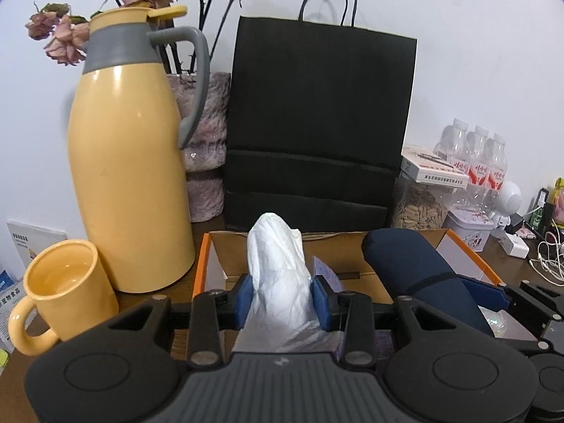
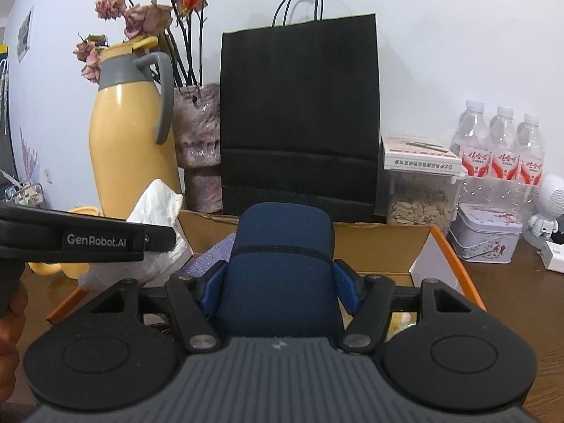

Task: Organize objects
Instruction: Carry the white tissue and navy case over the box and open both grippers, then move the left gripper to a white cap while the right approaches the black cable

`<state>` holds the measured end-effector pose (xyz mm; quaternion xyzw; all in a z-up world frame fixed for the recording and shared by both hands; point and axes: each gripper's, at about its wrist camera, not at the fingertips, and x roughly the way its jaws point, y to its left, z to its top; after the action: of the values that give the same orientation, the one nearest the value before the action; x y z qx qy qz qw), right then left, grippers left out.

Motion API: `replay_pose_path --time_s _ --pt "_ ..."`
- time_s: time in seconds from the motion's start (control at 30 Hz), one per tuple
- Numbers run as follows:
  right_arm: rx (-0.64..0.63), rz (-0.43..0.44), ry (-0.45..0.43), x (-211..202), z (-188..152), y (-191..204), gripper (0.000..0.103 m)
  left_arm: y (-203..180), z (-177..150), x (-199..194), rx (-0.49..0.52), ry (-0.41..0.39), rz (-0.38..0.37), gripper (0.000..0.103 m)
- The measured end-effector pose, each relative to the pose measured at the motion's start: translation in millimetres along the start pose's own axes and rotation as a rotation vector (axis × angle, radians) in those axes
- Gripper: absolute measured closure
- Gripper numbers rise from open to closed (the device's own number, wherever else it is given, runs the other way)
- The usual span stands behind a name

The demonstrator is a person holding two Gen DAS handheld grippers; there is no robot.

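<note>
Over the open cardboard box (image 1: 352, 246), your left gripper (image 1: 282, 292) is clamped on a crumpled white plastic bag (image 1: 278, 264), blue pads pressed into both its sides. Beside it, also above the box, your right gripper (image 2: 278, 278) grips a rolled navy blue pouch (image 2: 282, 271) with a dark band round it, jaws set fairly wide on its flanks. Behind the box stands a black paper bag (image 1: 317, 123), touching or nearly touching the back flap. Left of the box: yellow thermos jug (image 1: 130, 162) and yellow mug (image 1: 63, 289). Right of the box: a small printed tin (image 2: 486, 232).
</note>
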<state>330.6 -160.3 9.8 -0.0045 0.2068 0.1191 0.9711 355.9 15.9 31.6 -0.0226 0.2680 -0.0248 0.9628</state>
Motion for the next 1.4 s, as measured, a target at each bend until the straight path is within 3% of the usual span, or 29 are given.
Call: replay_pose_path --time_s 0.03,0.1,0.13,0.17,0.2,0.77,1.1,1.4 --pt "-0.001 -0.002 0.005 1.9 -0.5 -0.1 0.037 -0.5 -0.4 1.5 0.003 0.004 0.007 0.063" --pt "0.002 -0.011 0.026 5.5 -1.3 -1.0 0.032 -1.3 -1.3 3.3 0.008 0.009 0.021 0.035" --pt "0.004 -0.018 0.032 6.0 -2.1 -1.6 0.015 -2.3 -1.3 3.8 0.014 0.011 0.027 0.026" --pt "0.007 -0.028 0.032 5.8 -2.5 -2.6 0.003 -3.5 -1.3 3.9 0.022 0.012 0.034 0.009" --pt "0.007 -0.037 0.03 4.8 -2.5 -3.1 0.0 -5.2 -0.9 3.6 0.029 0.009 0.039 0.0" --pt "-0.007 -0.03 0.013 -15.1 -1.0 -1.7 0.0 -8.5 -1.1 -12.8 0.028 -0.031 0.044 0.0" --pt "-0.002 -0.02 -0.027 -62.1 -3.9 1.6 0.0 -10.5 -12.8 -57.0 0.02 -0.067 0.025 0.0" --pt "-0.015 -0.034 -0.009 -106.1 -25.2 11.1 0.0 -11.9 -46.1 -106.8 0.044 -0.059 0.007 0.0"
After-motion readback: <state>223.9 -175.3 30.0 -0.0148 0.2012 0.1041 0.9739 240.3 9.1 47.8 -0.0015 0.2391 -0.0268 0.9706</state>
